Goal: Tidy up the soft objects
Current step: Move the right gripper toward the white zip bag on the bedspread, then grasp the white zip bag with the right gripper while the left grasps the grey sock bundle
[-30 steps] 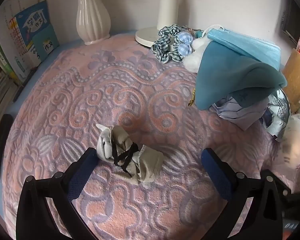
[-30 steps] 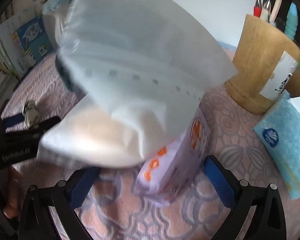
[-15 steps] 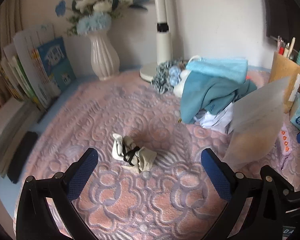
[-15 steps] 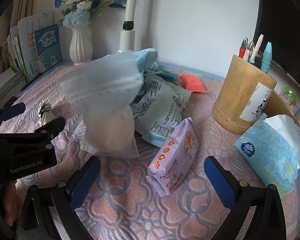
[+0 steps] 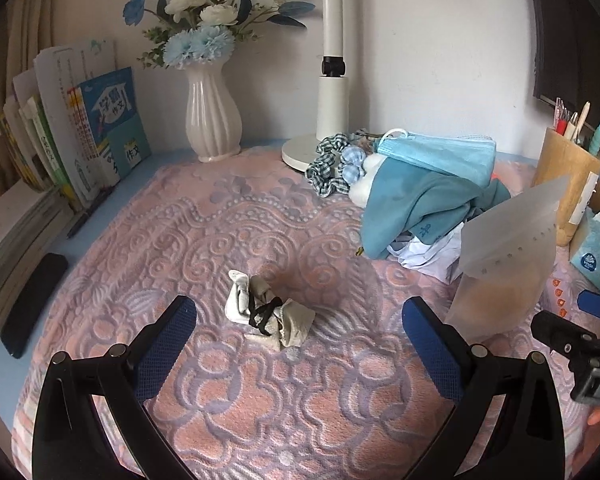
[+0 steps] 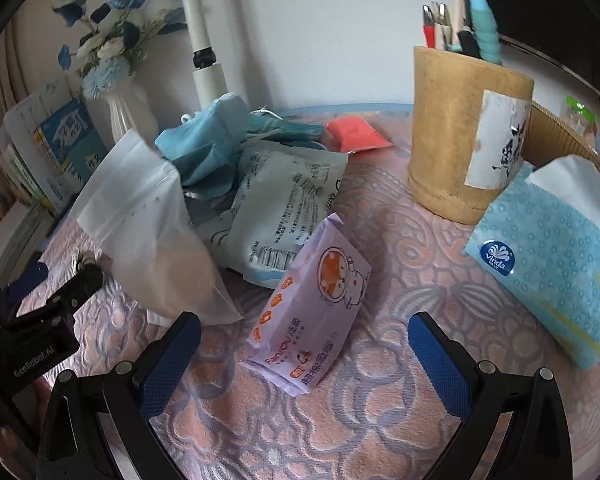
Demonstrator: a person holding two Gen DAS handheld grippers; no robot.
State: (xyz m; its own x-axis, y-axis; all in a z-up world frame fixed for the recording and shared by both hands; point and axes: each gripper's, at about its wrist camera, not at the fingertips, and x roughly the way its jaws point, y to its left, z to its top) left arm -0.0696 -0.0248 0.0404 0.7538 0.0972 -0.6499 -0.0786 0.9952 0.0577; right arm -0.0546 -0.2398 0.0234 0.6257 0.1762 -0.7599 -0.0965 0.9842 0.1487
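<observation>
The bundled socks (image 5: 269, 312) lie just ahead of the left tool (image 5: 300, 320), between its wide-spread fingers, long axis running crosswise; the right tool (image 6: 304, 344), also wide and empty, is farther off.

Pink-lilac embossed mat (image 5: 228, 216); teal cloth (image 5: 416, 204); checked scrunchie (image 5: 326, 170).

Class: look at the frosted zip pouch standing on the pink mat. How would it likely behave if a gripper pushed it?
The frosted pouch stands on a narrow base and leans, so it would probably tip. Its thin film looks floppy and likely slippery. It seems light for its size.
</observation>
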